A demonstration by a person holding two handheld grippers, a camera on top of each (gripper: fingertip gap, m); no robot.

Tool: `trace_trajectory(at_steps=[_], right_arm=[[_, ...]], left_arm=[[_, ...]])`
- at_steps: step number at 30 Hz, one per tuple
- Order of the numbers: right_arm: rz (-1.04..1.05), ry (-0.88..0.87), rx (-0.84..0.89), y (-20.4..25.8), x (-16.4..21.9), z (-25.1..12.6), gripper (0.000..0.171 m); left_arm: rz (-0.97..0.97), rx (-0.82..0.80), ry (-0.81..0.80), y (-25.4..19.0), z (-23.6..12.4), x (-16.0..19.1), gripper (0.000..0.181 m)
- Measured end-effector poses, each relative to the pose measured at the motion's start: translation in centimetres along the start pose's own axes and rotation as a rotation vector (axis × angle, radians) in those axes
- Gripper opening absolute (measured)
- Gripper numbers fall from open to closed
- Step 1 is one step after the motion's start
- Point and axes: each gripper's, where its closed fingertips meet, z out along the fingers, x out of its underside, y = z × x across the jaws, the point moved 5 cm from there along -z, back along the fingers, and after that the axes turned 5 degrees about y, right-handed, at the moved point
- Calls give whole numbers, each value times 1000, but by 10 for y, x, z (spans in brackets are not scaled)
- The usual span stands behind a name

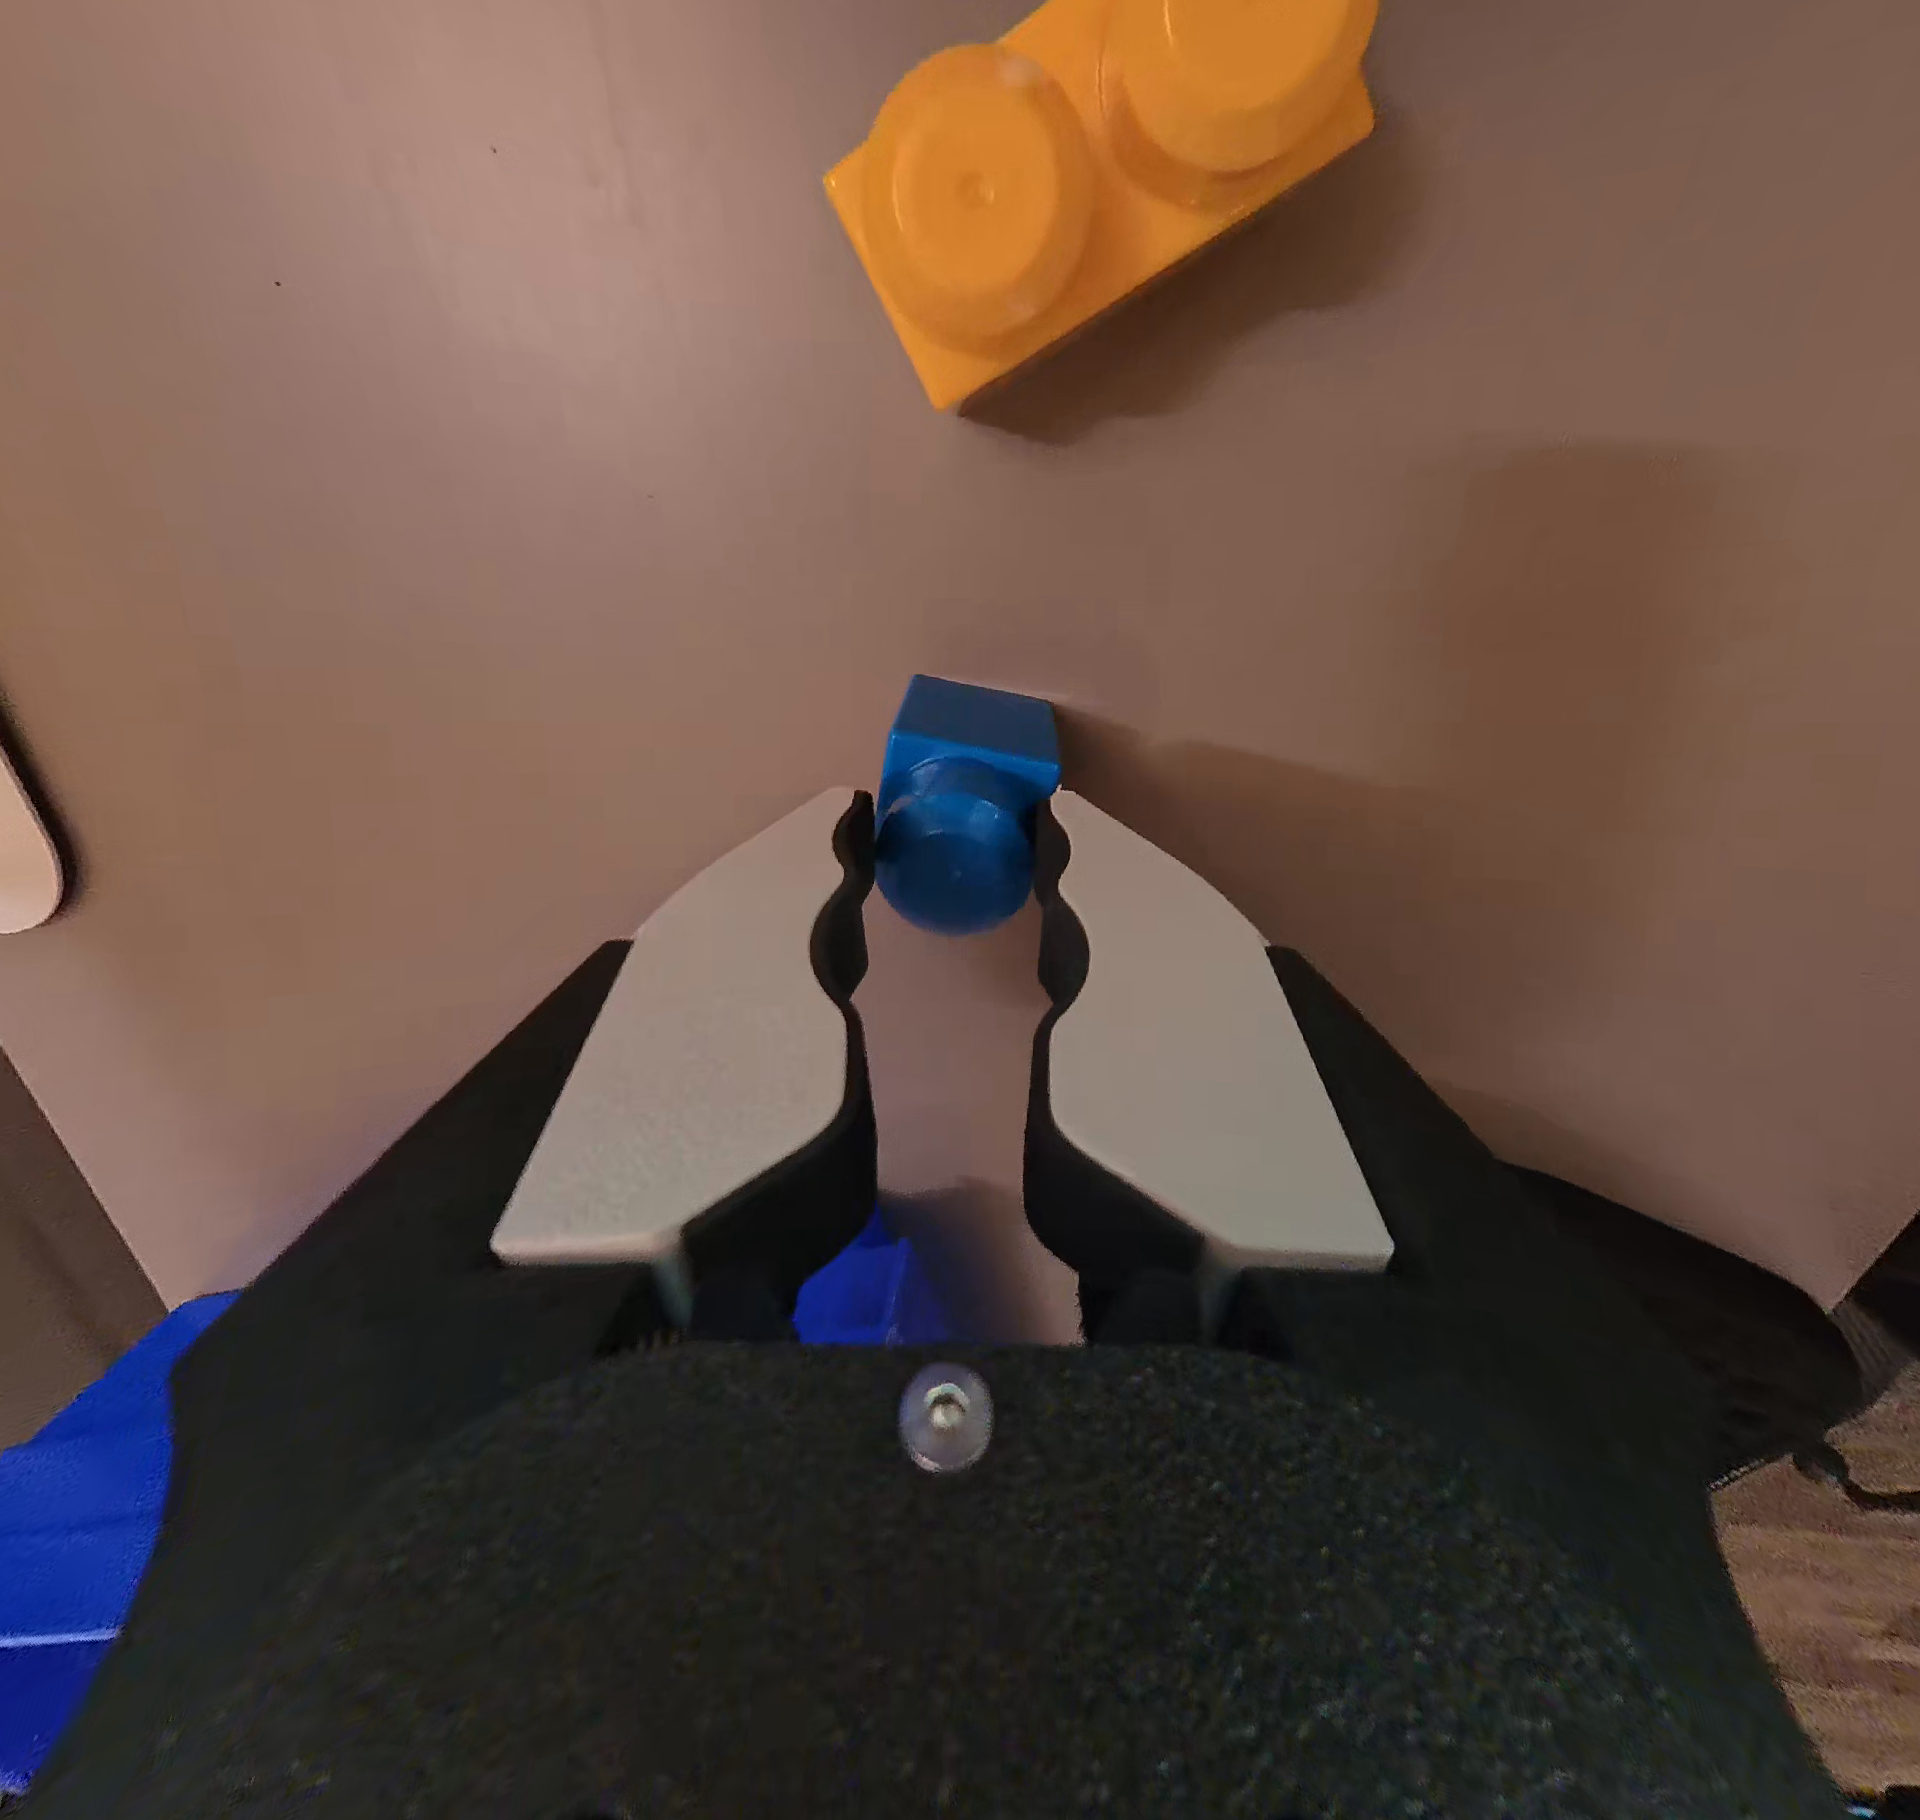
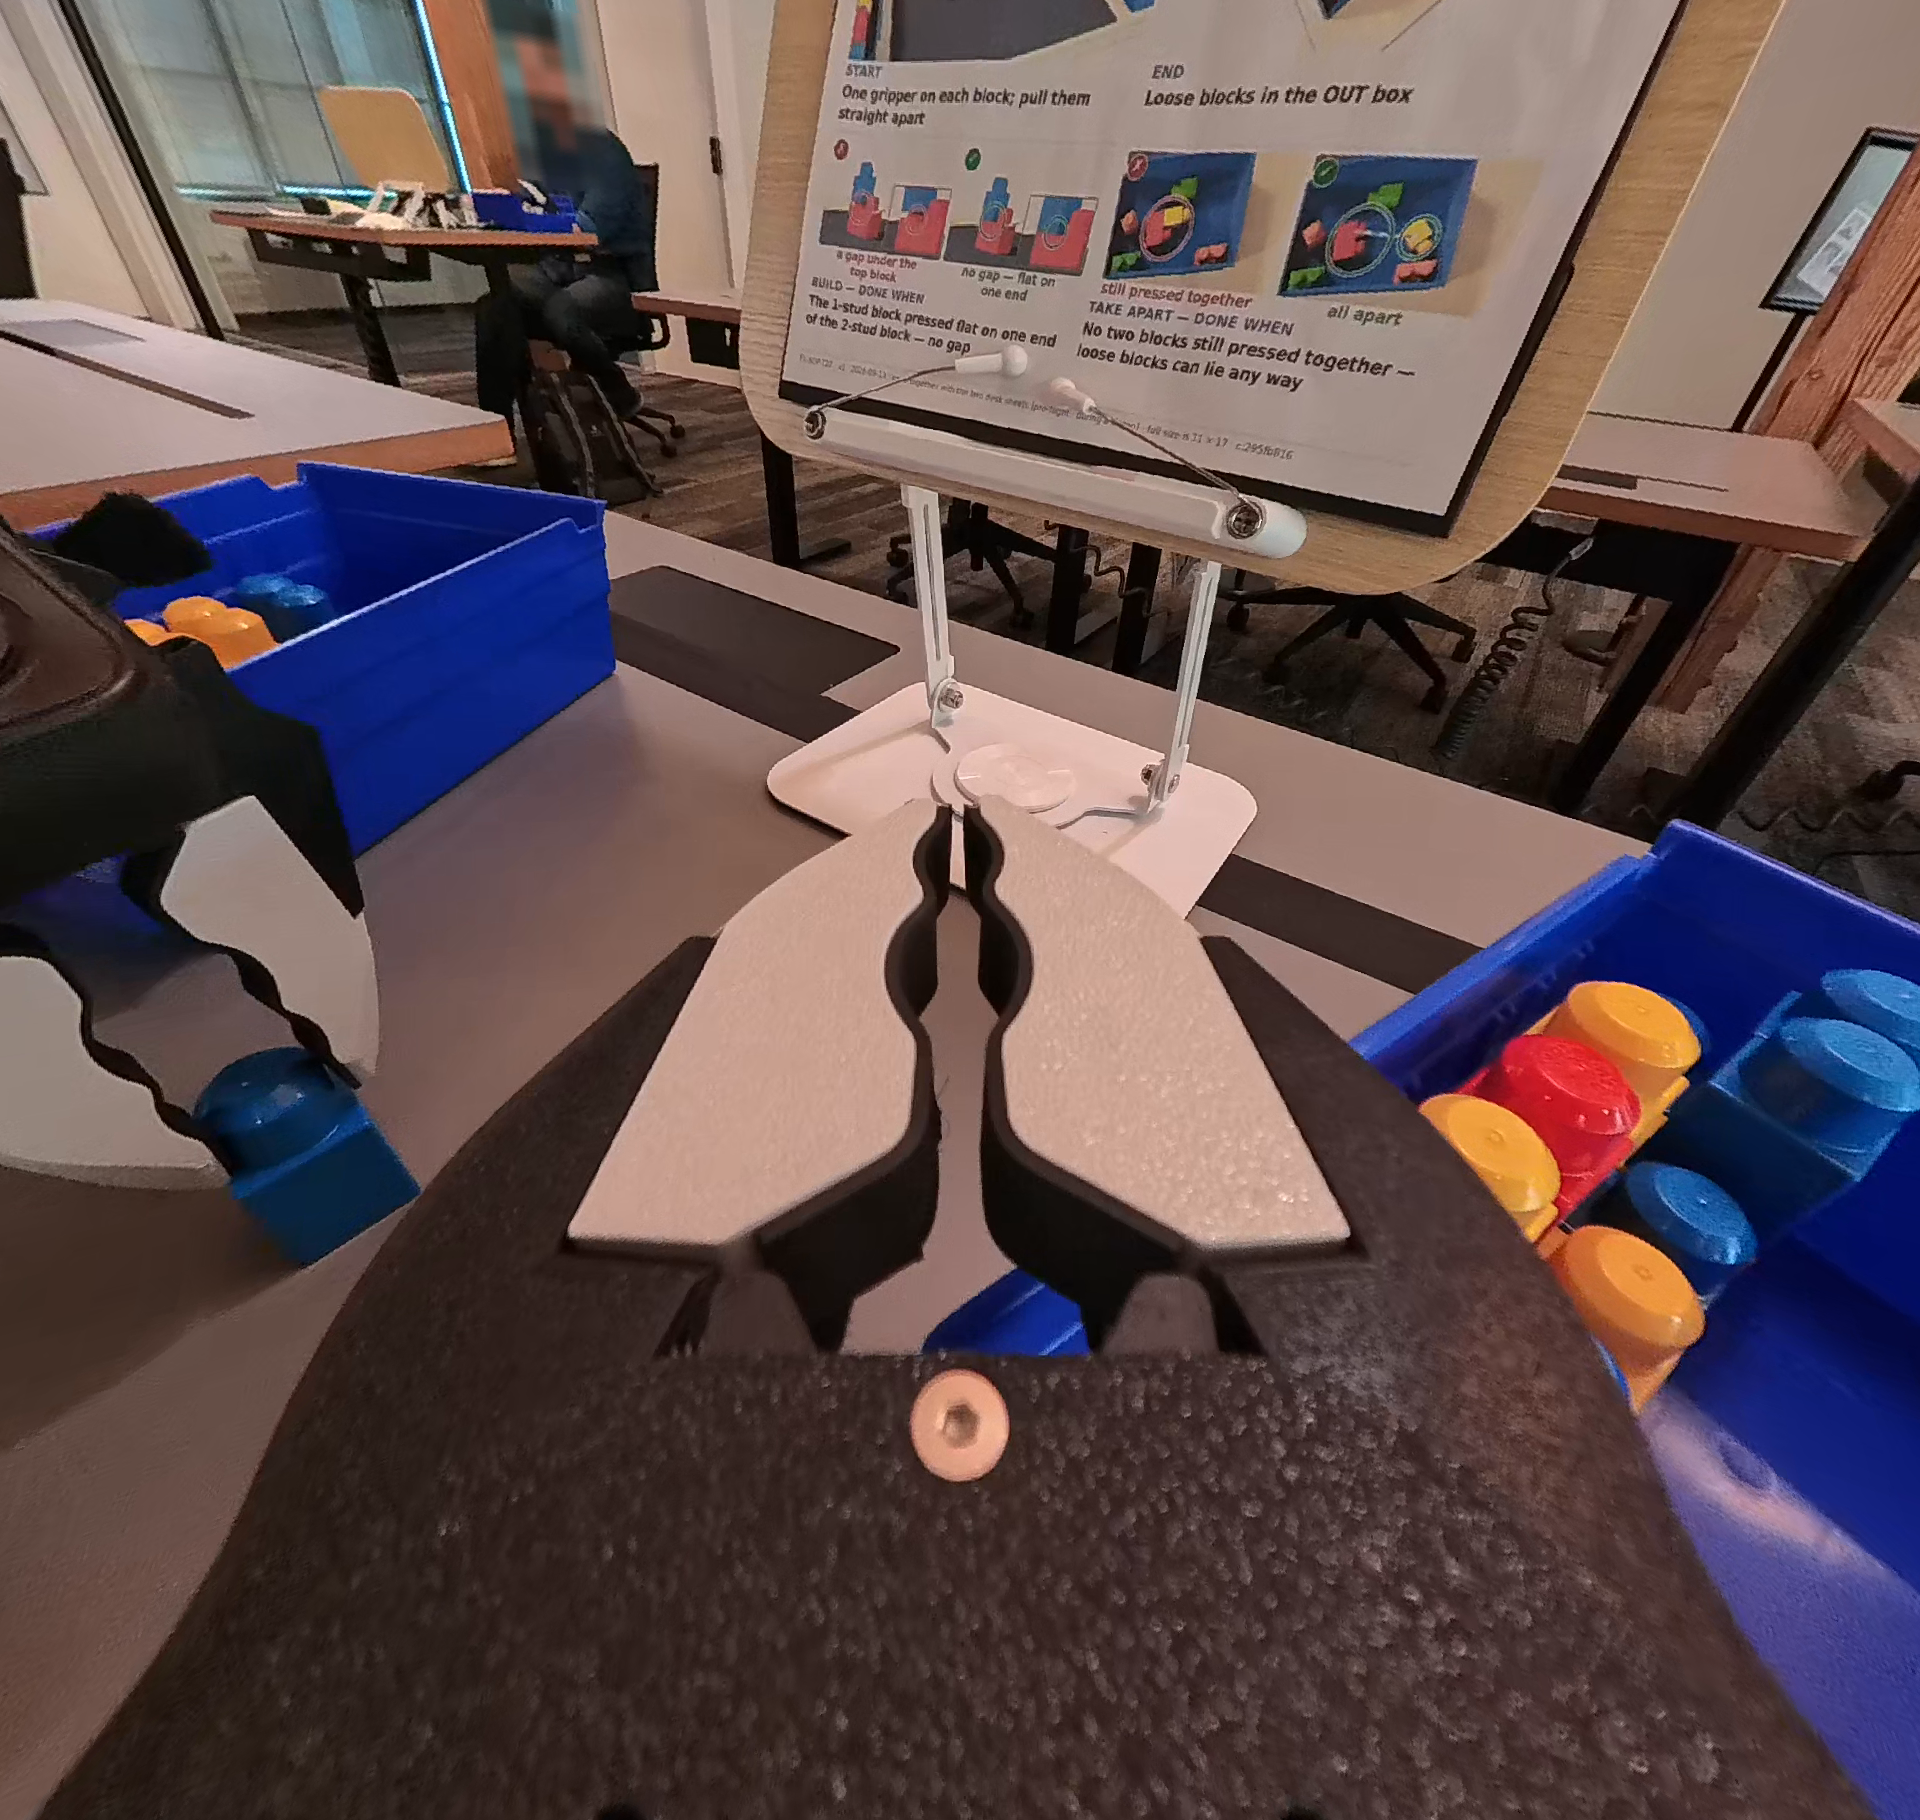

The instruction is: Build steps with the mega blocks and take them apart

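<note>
Grey tabletop (image 1: 416, 420): left claw (image 1: 951, 835) clamps blue one-stud block (image 1: 971, 794); orange two-stud block (image 1: 1101, 160) ahead, apart, unjoined. Right claw (image 2: 957, 825) nearly closed, empty. Step unbuilt; pressing remains.

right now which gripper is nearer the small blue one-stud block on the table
Left. The left gripper has its fingers on either side of the blue block's stud. The right gripper is shut and empty, off to the block's right, pointing at the white stand.
</note>
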Motion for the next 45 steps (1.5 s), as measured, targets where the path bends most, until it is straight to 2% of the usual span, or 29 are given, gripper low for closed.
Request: trace_trajectory(at_steps=[1,3,6,13,17,20,25,30,34,38,40,43,45], right_arm=[[0,0,0,0,0,0,1],[-1,-1,0,0,0,0,1],[-4,-1,5,-1,-1,-1,2],[-9,25,1,-1,-5,-9,6],[-50,65,-23,6,-12,-19,12],[-94,116,-53,15,-12,-25,17],[-153,279,-189,42,8,-30,33],[-208,553,-361,83,57,-35,58],[-253,734,-404,105,91,-34,73],[-281,861,-375,109,118,-27,65],[-263,872,-393,109,121,-26,43],[-324,867,-391,102,115,-31,41],[-329,825,-451,106,105,-36,41]], left_arm=[[2,1,-8,0,0,0,30],[4,-5,-43,-1,-3,0,47],[-22,-22,-202,1,-25,-5,55],[-190,-155,-743,8,-85,-3,53],[-307,-195,-985,5,-90,10,52],[-382,-168,-1089,2,-79,19,49],[-426,-150,-1156,2,-62,29,48],[-428,-161,-1156,4,-51,31,48],[-396,-202,-1129,3,-45,31,48],[-355,-255,-1098,1,-43,30,49],[-336,-265,-1097,-2,-45,29,48],[-293,-255,-1101,-8,-46,26,48],[-239,-239,-1087,-15,-46,21,48]])
